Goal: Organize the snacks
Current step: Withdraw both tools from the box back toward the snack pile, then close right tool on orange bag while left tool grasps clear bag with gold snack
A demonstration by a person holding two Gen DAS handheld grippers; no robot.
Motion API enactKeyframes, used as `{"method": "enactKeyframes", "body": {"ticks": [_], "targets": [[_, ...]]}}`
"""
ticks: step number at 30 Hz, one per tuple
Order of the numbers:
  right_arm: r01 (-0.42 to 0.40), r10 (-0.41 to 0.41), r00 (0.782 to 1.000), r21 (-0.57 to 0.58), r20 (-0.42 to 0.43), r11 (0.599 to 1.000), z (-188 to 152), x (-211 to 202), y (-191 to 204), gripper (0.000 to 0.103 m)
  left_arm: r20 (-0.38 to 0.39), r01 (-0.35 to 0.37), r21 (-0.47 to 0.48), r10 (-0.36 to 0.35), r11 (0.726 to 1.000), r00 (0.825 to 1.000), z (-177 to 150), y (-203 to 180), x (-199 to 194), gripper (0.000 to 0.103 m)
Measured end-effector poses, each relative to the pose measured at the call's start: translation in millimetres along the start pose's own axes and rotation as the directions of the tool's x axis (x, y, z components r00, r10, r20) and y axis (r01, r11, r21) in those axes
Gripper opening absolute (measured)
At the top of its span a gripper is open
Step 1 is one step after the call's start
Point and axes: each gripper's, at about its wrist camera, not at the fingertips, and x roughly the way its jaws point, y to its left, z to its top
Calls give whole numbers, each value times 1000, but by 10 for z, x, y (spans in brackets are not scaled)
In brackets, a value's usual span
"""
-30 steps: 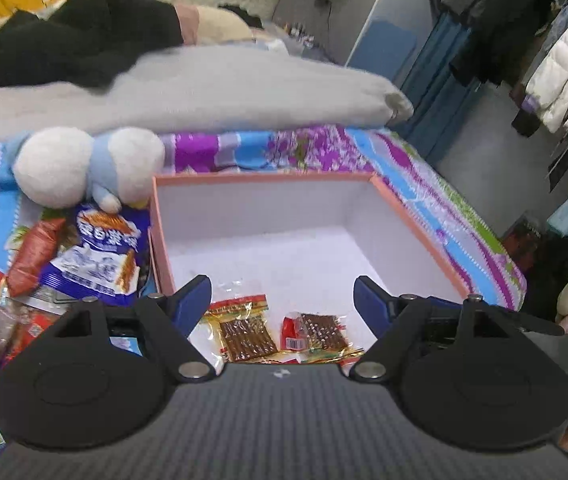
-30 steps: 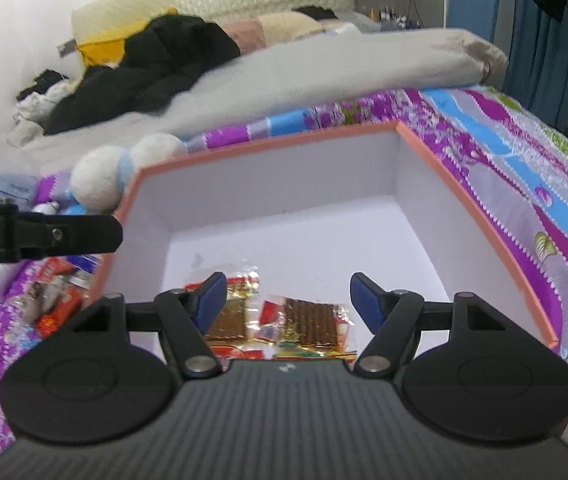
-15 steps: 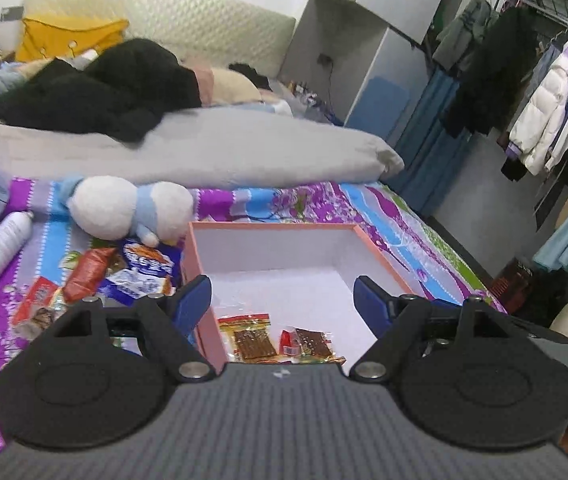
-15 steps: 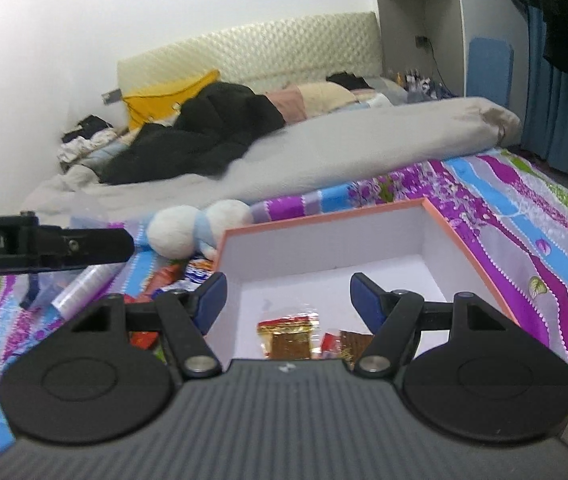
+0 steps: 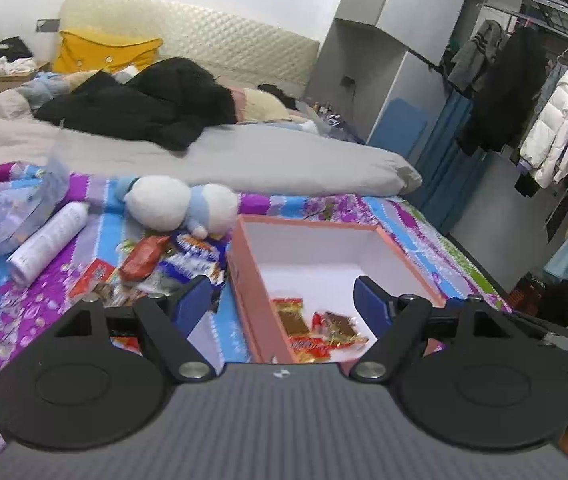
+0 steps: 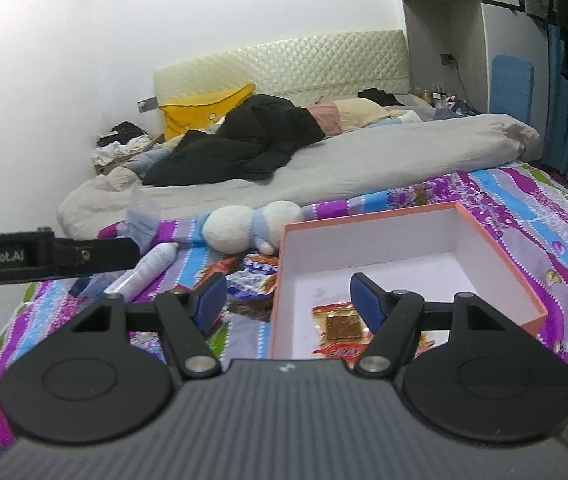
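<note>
A salmon-rimmed white box [image 5: 403,258] [image 6: 495,248] lies open on the patterned bedspread. Several snack packets [image 5: 315,328] [image 6: 341,326] rest in its near corner. To its left, a loose pile of snacks [image 5: 164,260] [image 6: 250,276] lies on the bed: a red wrapper, a blue-and-white bag, small boxes. My left gripper [image 5: 282,298] hangs open above the box's left wall, empty. My right gripper [image 6: 287,296] is open too, above the same wall, with nothing between its fingers. The left gripper's body shows at the left edge of the right wrist view.
A white and blue plush toy [image 5: 180,208] [image 6: 252,226] lies behind the snack pile. A white spray can [image 5: 46,242] [image 6: 144,270] and a clear plastic bag [image 5: 16,208] lie further left. A grey duvet [image 5: 244,160] crosses the bed; clothes racks [image 5: 543,120] stand right.
Both grippers have drawn back and risen from inside the box, which now looks smaller and lower in both views. More of the bed and the snack pile shows. Jaw openings unchanged.
</note>
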Motion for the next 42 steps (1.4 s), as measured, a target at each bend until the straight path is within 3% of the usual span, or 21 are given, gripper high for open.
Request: {"method": "enactKeyframes", "body": {"ticks": [19,31,42], "targets": [[-89,75,981,-70,-179,994,-840,-183,534,70,-106,-118,-132,104,984,989,-843,572,-330,82],[-99,71,967,-101,-246,990,-922,139,670,70,-175,-158,-153,131,975,976,-850,867,72,82],[-112,55,942,-156,-330,981,-965,694,875,70,-264,-227,-141,185,963,947,-725,1430,723,82]]}}
